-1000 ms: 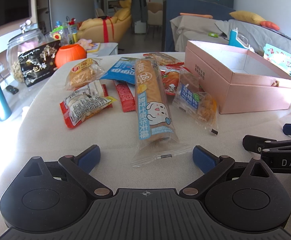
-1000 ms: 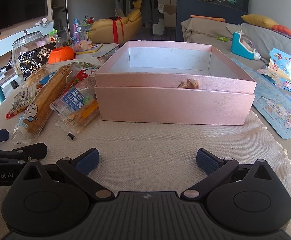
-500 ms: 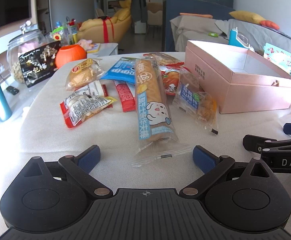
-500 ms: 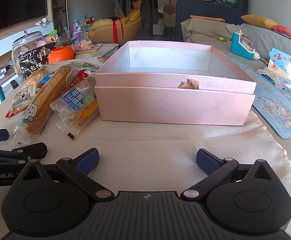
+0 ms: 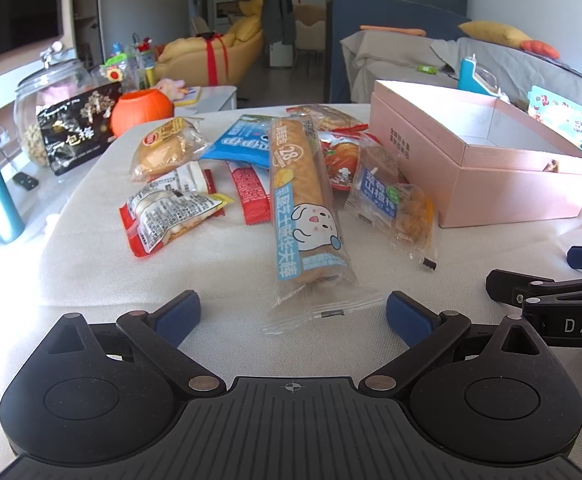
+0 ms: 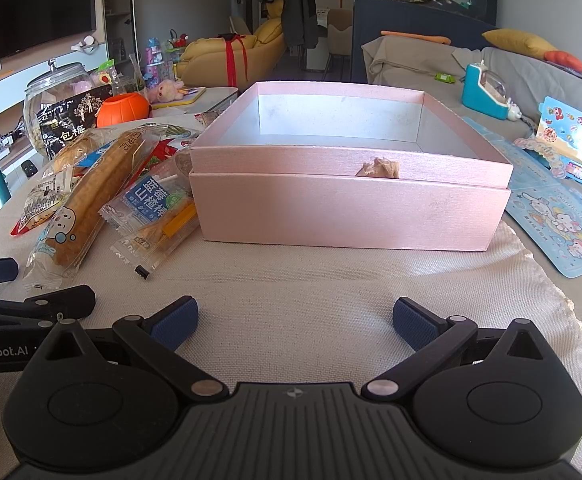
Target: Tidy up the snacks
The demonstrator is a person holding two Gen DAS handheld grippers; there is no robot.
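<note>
Wafer stick packet lies lengthwise away from my left gripper, clear wrapper, blue label with rabbit. I see both the left and right gripper spread wide, holding nothing.

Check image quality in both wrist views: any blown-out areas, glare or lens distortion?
Left wrist view: sunlight blows out the cloth at far left and the pink box back rim; snack wrappers stay readable. Right wrist view: even exposure, slight glare on the sticker sheet. Both: sharp, with strong fisheye bending at the edges.

Glossy plastic snack wrappers on rough woven cloth.
</note>
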